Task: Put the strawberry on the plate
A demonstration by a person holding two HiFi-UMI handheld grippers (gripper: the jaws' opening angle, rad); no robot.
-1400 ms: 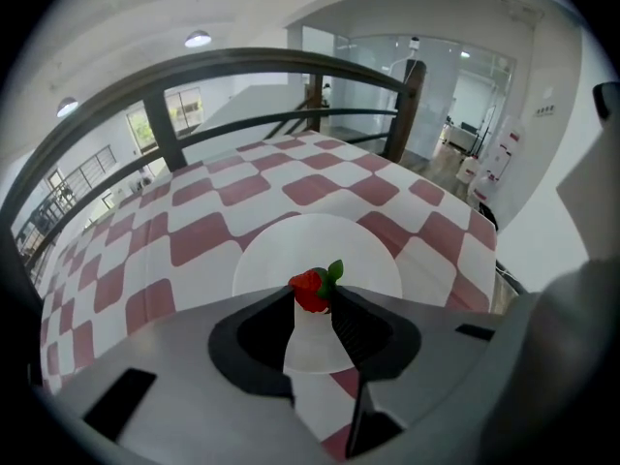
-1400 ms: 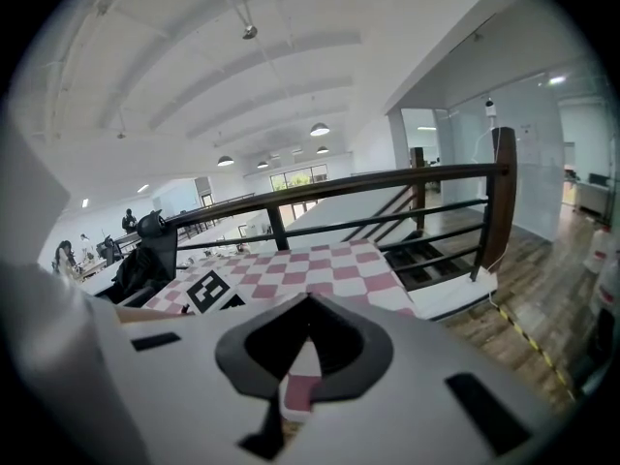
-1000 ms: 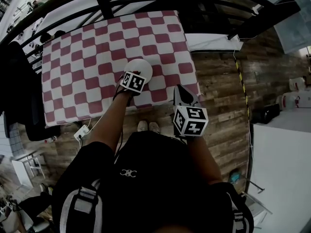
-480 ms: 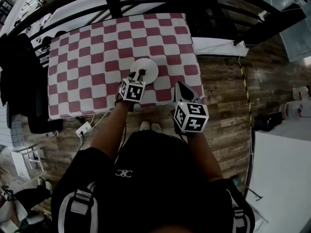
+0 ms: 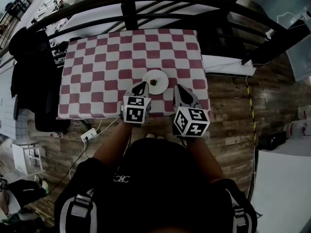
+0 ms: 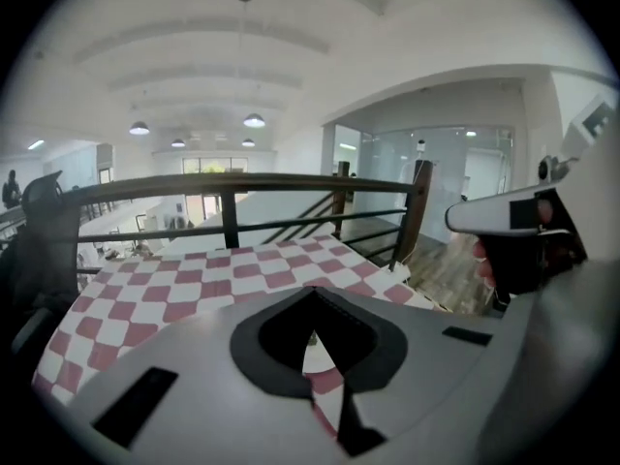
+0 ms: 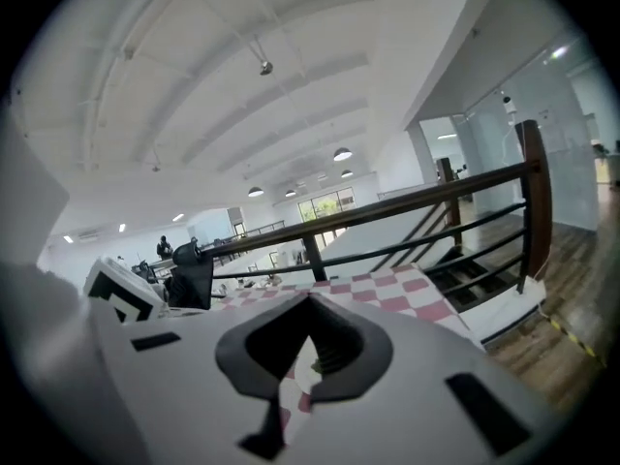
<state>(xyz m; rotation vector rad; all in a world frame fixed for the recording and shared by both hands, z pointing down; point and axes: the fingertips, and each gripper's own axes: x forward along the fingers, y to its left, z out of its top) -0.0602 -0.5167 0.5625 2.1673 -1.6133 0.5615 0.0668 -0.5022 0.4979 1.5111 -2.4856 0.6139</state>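
- Head view: the strawberry [image 5: 153,82] lies on the white plate [image 5: 163,76], which stands on the checked cloth [image 5: 97,72] toward the table's near edge.
  - By that, I judge the placing done.
  - The left gripper [image 5: 141,88] hangs just short of the plate's near rim, clear of the fruit, with its tips drawn together.
  - The right gripper [image 5: 181,92] sits beside it, a little farther from the plate, also closed and empty.
  - The next move calls for little: keep both claws off the plate so the fruit is not knocked.
  - The strawberry is a small dark speck here (its colour and how it lies cannot be told).
  - The marker cubes cover each gripper's handle and the hands.
- Left gripper view: the two jaws meet along a seam with nothing clamped between them.
  - Through the notch at their tips shows a sliver of white plate and red-and-white cloth.
  - A tiny dark mark on the white may be the strawberry, but it is too small to be sure.
  - The gripper's own body hides most of the near table.
  - The dark railing [image 6: 232,184] runs behind the table, and the other gripper juts in at the right edge.
- Right gripper view: the jaws are together and hold nothing.
  - Only a slip of cloth and something white shows through the notch.
  - Neither the plate as a whole nor the strawberry can be made out here.
  - The left gripper's marker cube is cut off at the left edge.
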